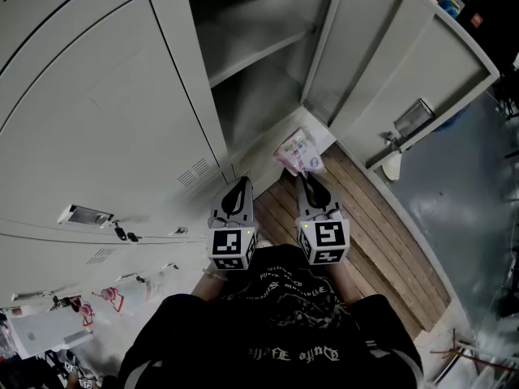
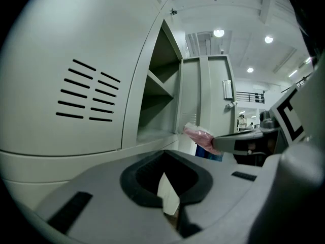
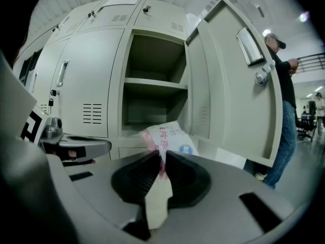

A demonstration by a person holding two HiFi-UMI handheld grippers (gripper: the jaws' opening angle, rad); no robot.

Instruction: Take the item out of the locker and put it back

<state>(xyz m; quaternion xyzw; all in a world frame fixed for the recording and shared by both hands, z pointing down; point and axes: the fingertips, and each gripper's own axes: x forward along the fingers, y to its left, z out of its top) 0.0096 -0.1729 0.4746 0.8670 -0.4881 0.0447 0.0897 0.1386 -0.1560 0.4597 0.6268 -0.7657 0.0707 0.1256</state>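
Now at the open locker (image 1: 328, 35), my right tongs (image 3: 161, 155) pinch one edge of a white-and-pink packet (image 3: 170, 138). The packet hangs in the air just outside the lower compartment's front edge, below the shelf (image 3: 155, 84). My left tongs (image 2: 165, 152) are pressed together on nothing, level with the right pair and just beside it, facing the vented door (image 2: 76, 85) of the neighbouring locker. The open locker door (image 1: 422, 79) is swung wide to the right, over the wooden floor (image 1: 381, 233). A person (image 3: 282, 85) stands beyond that door.
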